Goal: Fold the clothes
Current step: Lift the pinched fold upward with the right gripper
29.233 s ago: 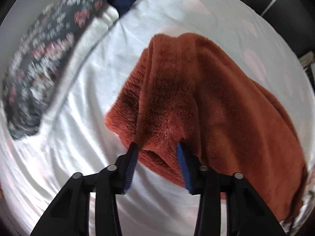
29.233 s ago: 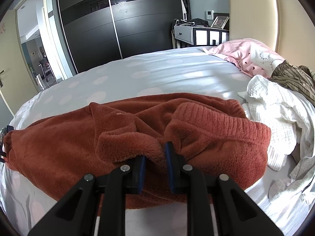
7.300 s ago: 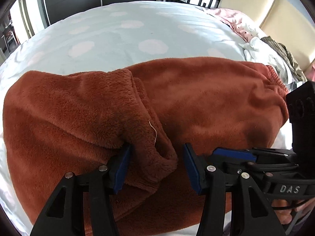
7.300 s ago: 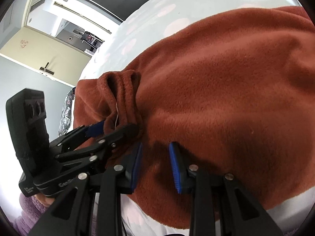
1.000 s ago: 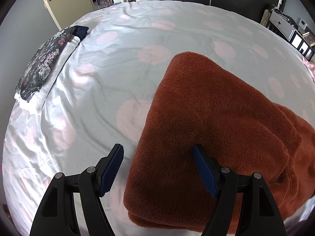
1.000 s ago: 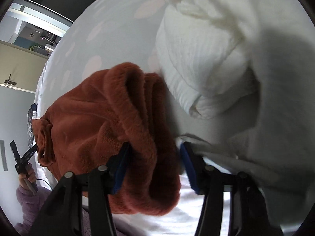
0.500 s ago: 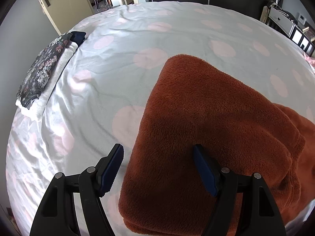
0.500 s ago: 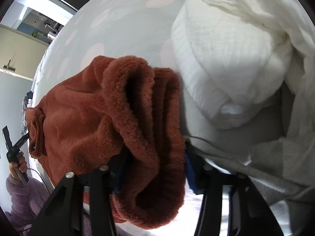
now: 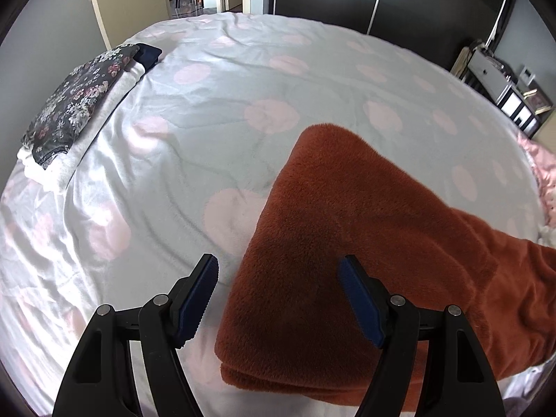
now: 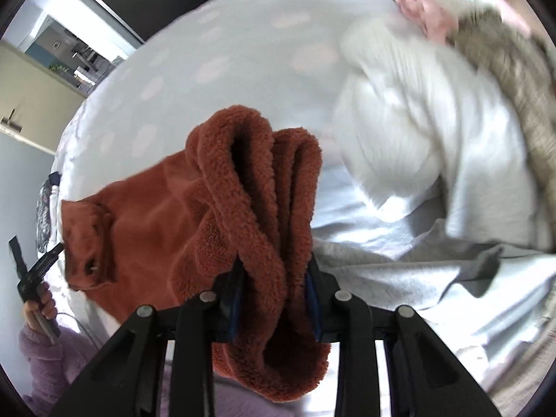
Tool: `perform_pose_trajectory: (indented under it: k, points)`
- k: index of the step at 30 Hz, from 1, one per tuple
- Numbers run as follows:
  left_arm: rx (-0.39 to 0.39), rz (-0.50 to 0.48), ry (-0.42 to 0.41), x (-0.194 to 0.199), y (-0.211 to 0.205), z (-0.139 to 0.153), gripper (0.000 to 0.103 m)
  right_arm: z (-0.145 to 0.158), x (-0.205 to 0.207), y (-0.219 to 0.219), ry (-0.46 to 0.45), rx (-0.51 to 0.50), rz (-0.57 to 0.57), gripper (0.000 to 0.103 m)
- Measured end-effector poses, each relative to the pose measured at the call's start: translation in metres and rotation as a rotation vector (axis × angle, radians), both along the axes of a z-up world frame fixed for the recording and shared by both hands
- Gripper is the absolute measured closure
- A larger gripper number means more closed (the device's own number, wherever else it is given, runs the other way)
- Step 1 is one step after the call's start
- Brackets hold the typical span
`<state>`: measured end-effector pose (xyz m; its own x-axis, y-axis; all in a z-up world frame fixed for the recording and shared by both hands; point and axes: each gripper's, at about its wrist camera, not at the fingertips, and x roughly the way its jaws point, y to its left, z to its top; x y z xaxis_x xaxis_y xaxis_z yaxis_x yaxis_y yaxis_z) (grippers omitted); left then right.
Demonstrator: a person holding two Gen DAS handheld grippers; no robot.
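A rust-red fleece garment [image 9: 365, 226] lies folded on the dotted bed sheet [image 9: 243, 80]. My left gripper [image 9: 278, 267] hovers open over its near folded end, and the garment's left edge lies between the fingers without touching them. In the right wrist view my right gripper [image 10: 274, 271] has its jaws closing on the bunched other end of the fleece garment [image 10: 250, 180], with the pads pressing into the layers. That end hangs lifted off the bed. The left gripper's handle [image 10: 34, 271] shows at the far left in a hand [image 10: 38, 305].
A floral folded garment [image 9: 80, 100] rests on a white towel at the bed's left edge, with a navy item [image 9: 149, 54] behind it. To the right of the lifted end lie a white clothes pile [image 10: 399, 132], grey fabric [image 10: 417, 285] and a striped garment [image 10: 514, 80].
My right gripper has closed on the fleece end and raised it off the bed. The left gripper has lifted and tilted slightly and stays open.
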<state>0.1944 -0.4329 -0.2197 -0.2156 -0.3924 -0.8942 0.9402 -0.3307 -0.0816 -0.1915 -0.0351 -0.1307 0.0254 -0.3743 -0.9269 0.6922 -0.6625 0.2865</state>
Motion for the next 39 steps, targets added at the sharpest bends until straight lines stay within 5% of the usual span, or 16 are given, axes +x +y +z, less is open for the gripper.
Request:
perform_pose_trajectory:
  k: [10, 23, 31, 39]
  points:
    - [-0.023, -0.024, 0.109, 0.021, 0.007, 0.029, 0.028, 0.110, 0.033, -0.043, 0.082, 0.001, -0.008, 0.075]
    - [0.008, 0.033, 0.206, 0.061, -0.004, 0.038, 0.028, 0.150, 0.116, -0.157, 0.192, 0.042, -0.012, 0.076]
    - [0.051, 0.043, 0.288, 0.074, -0.012, 0.040, 0.028, 0.129, 0.118, -0.162, 0.202, 0.132, -0.036, 0.076]
    - [0.053, 0.038, 0.284, 0.075, -0.009, 0.042, 0.028, 0.043, 0.146, -0.173, 0.237, 0.220, 0.043, 0.076]
